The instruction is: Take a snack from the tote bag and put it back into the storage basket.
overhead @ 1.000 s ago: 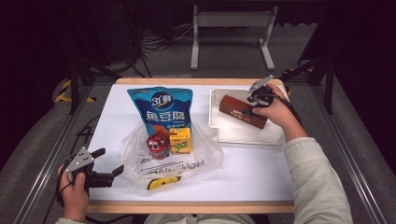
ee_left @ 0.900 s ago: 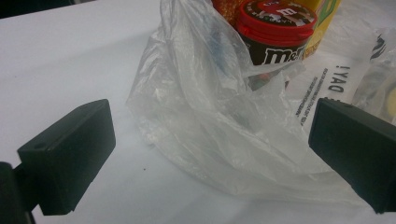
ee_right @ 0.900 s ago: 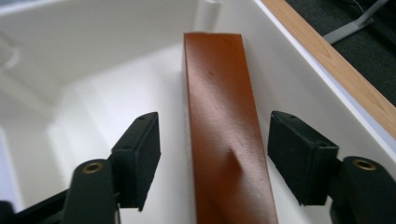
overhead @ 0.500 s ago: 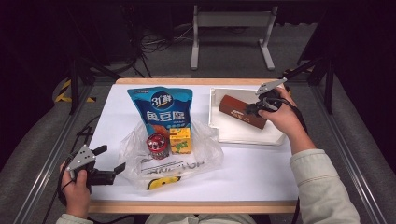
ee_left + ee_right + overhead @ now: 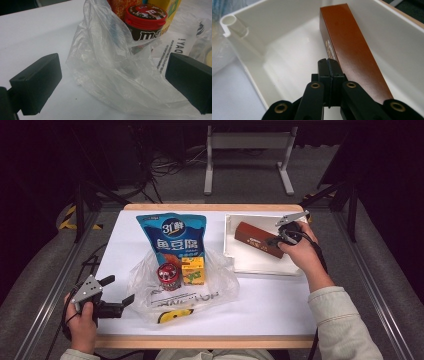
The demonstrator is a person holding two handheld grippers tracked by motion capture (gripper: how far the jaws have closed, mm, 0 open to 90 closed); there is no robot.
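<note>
Two claws work at a white worktop (image 5: 260,305). The right claw (image 5: 276,240) sits over a white tray (image 5: 250,265) at the worktop's far right, with its jaws pressed together and nothing between them, as the right gripper view makes plain (image 5: 329,65). A long brown box (image 5: 259,239) lies flat in the tray, just beside the closed tips. In the high view its long axis runs on a diagonal, from the tray's far left part toward the person's right hand (image 5: 300,251). In the right gripper view the brown box (image 5: 352,50) stretches away along the right side of the jaws, and gold print shows on its top face, too blurred to read. That view also shows the tray's rounded corner post (image 5: 233,25), which the high view is too small to show.

The left claw (image 5: 116,292) rests at the worktop's near left corner with its jaws spread wide, apart from a clear plastic bag (image 5: 210,285). In the left gripper view the bag (image 5: 112,82) lies between and beyond the two open pads. Inside it stand a red-lidded M&M's tub (image 5: 146,22) and a yellow juice carton (image 5: 192,271), with a blue snack pouch (image 5: 172,237) behind them. The tub's lettering reads clearly in the left gripper view and not from above.
</note>
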